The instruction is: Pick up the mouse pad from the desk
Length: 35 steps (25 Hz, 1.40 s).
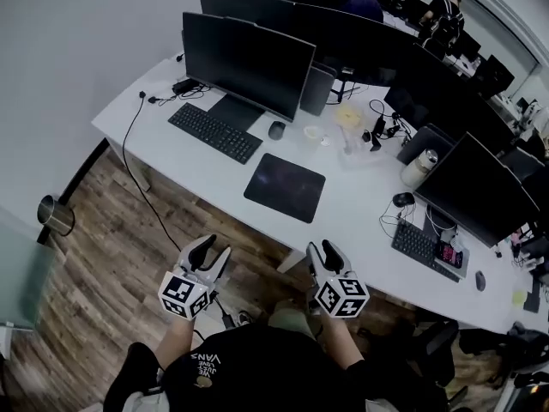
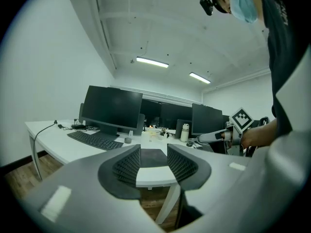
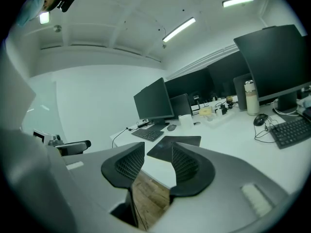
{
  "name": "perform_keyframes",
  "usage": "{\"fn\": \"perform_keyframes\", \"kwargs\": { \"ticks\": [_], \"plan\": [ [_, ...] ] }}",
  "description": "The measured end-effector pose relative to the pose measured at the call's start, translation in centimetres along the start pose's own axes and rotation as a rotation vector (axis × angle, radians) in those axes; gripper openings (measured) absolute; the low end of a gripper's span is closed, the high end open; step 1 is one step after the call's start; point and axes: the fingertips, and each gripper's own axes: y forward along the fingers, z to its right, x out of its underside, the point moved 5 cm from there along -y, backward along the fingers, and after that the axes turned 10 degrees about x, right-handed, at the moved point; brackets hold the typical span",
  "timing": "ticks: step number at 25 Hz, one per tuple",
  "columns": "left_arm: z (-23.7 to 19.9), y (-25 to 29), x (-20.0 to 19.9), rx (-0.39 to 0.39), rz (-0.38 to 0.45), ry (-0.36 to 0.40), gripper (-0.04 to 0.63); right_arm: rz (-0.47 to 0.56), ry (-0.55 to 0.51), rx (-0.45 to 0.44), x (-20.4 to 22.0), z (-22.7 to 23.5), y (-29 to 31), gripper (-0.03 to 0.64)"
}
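The mouse pad (image 1: 285,187) lies flat on the desk (image 1: 360,197), centre of frame; below it, off the desk's edge, the left tool (image 1: 214,248) and the right tool (image 1: 322,249) hover, jaws apart, empty.

the mouse pad (image 1: 285,187) lies on the tabletop (image 1: 193,172), near its front edge. the keyboard (image 1: 214,132) lies to the pad's left and a little behind it, and the monitor (image 1: 247,63) stands behind the keyboard. the mouse (image 1: 276,130) sits just behind the pad, right of the keyboard. a bottle (image 1: 419,168) stands well to the pad's right. the left tongs (image 1: 214,251) and right tongs (image 1: 324,251) hang side by side over the floor (image 1: 129,256), before the tabletop's edge, apart from the pad.
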Motion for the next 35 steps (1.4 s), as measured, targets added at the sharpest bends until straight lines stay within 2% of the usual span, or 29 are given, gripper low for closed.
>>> {"fn": "perform_keyframes", "kwargs": {
  "ticks": [4,11,18,26,30,35],
  "plan": [
    [-0.9,2.5,0.5,0.028,-0.013,-0.029,0.141,-0.006,0.004,0.021,-0.6,1.2,1.6,0.16],
    [-2.5,7.8,1.0,0.006,-0.04,-0.056,0.141,-0.017,-0.006,0.009,-3.2,4.7,6.6,0.16],
    [-4.1,12.7,1.5,-0.059,-0.044,-0.073,0.141,-0.062,-0.048,-0.022,-5.1,8.1,12.5,0.16],
    [-6.2,15.6,3.0,-0.172,-0.083,-0.135,0.141,-0.144,-0.091,-0.08,-5.4,10.6,18.2,0.16],
    [-6.9,16.6,3.9,-0.195,-0.092,-0.181,0.141,-0.181,-0.115,-0.087,-5.0,11.5,20.4,0.16],
    [-8.9,17.3,5.1,-0.195,-0.122,-0.225,0.141,-0.218,-0.154,-0.052,-4.0,12.1,23.4,0.16]
  ]
}}
